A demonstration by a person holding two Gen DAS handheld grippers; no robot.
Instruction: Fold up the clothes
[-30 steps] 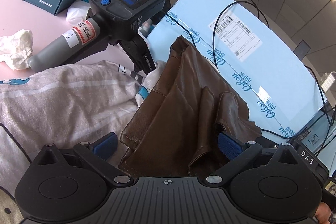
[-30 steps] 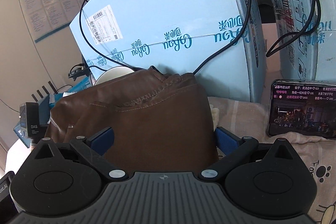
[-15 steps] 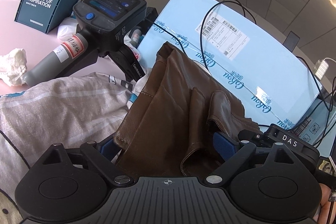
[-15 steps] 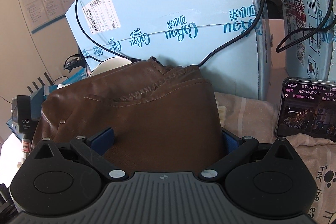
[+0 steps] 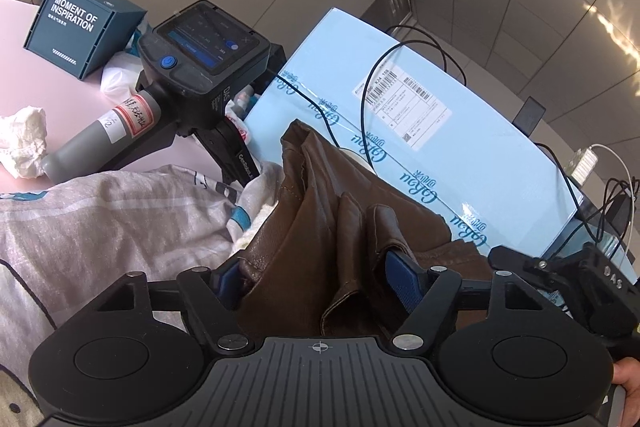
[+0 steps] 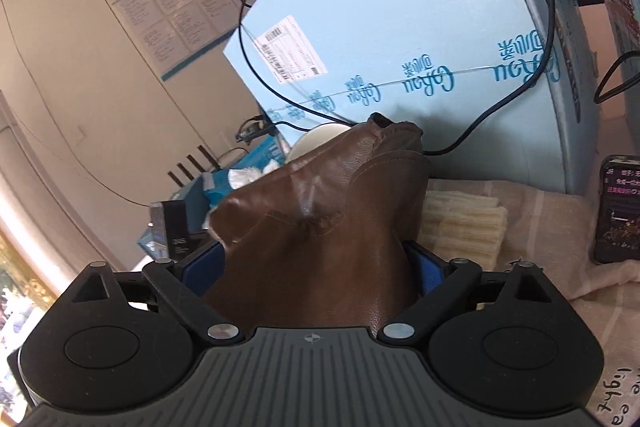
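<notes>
Both the left hand-held gripper and the right hand-held gripper are clamped on a brown leather garment, held bunched above the patterned sheet. It looks mid-fold: not yet laid flat or squared.

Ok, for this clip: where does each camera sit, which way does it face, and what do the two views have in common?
Left wrist: sits on the left gripper, looks forward along its fingers over the brown leather garment to the light blue box; the right gripper's body and a bit of skin at the lower right edge show.
Right wrist: sits on the right gripper, looks over the same garment toward that box and a phone; no hand shows.
Shared: the garment, pinched by both grippers, the box and its black cable.
</notes>
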